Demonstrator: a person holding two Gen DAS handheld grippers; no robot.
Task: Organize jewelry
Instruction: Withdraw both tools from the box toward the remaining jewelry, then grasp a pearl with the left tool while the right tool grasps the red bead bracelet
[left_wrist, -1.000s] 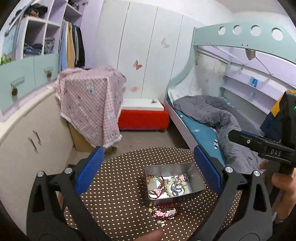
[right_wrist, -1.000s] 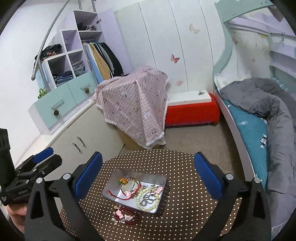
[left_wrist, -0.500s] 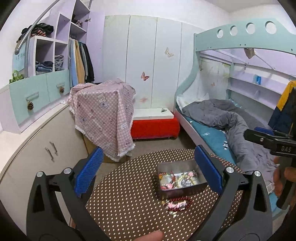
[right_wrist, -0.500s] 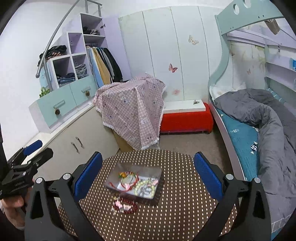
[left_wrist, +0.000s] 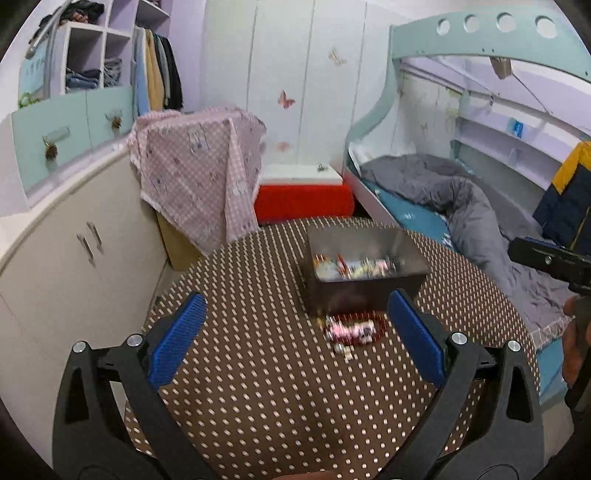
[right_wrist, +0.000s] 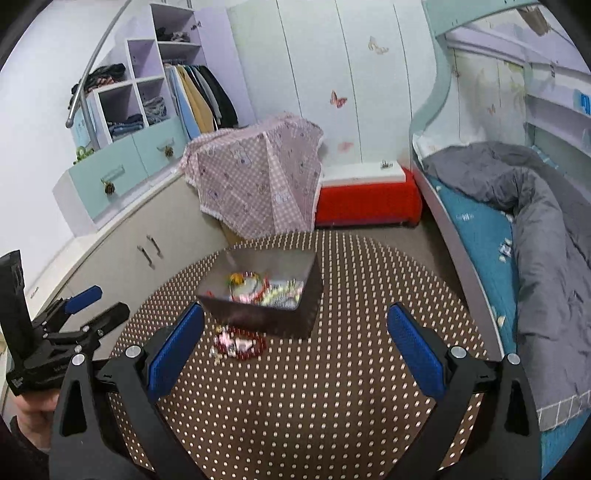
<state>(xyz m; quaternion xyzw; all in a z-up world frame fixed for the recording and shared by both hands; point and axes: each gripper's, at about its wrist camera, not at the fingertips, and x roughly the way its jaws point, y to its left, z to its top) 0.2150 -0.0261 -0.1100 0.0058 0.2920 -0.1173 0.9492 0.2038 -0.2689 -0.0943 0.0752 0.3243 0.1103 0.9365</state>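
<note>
A metal tin (left_wrist: 369, 286) holding mixed jewelry stands on the round brown polka-dot table (left_wrist: 258, 369). A dark red bead bracelet with pink charms (left_wrist: 351, 330) lies on the table just in front of the tin. The same tin (right_wrist: 295, 317) and bracelet (right_wrist: 240, 343) show in the right wrist view. My left gripper (left_wrist: 293, 336) is open and empty, above the table short of the bracelet. My right gripper (right_wrist: 295, 347) is open and empty, also short of the tin. The views are blurred.
A cabinet (left_wrist: 74, 258) stands left of the table and a bed with a grey quilt (left_wrist: 461, 206) to the right. A pink checked cloth (left_wrist: 199, 166) and a red bench (left_wrist: 303, 195) lie beyond the table.
Both grippers have come lower and closer to the table; the tin and bracelet look larger and are seen from a flatter angle. Both stay open.
</note>
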